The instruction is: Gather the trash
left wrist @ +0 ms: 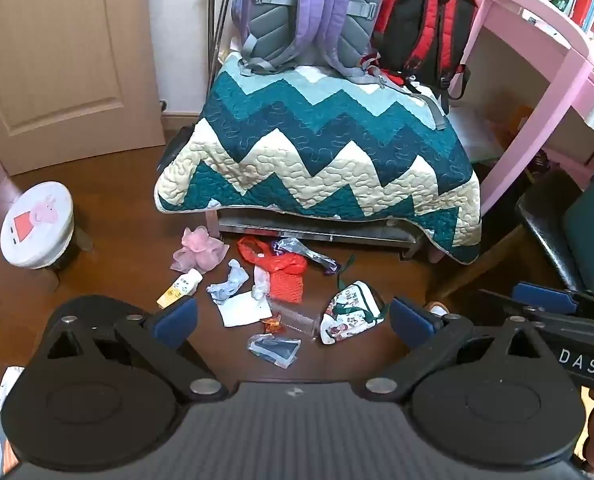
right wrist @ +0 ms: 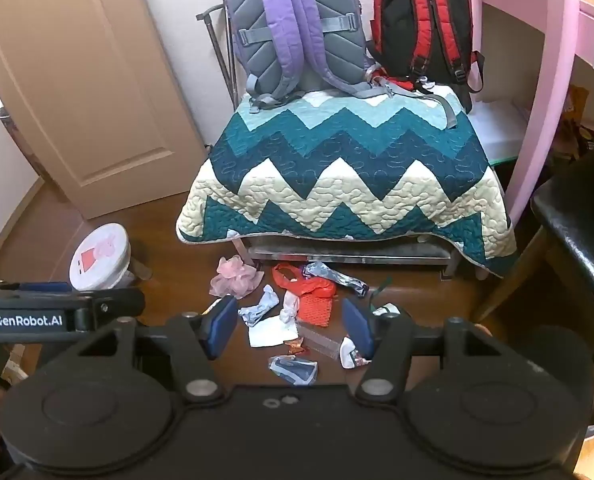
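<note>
Brown wooden floor [left wrist: 109, 280] spreads below both claws, and the left gripper [left wrist: 293, 320] and right gripper [right wrist: 289, 326] hang spread wide above it, pinching nothing. Just beyond their blue pads lies the trash: a white paper scrap [left wrist: 241, 308], a clear wrapper [left wrist: 275, 348], a crumpled tissue [left wrist: 229, 286], a red plastic bag [left wrist: 281, 268], scattered before the quilt-covered bench [left wrist: 317, 152]. Judging by this, nothing is collected yet; every piece remains to be picked up.

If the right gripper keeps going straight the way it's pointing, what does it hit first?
Probably the white paper on the floor, which lies between the open jaws of the right gripper, with the red mesh bag just beyond. Nothing shows in between, though depth is hard to judge.
</note>
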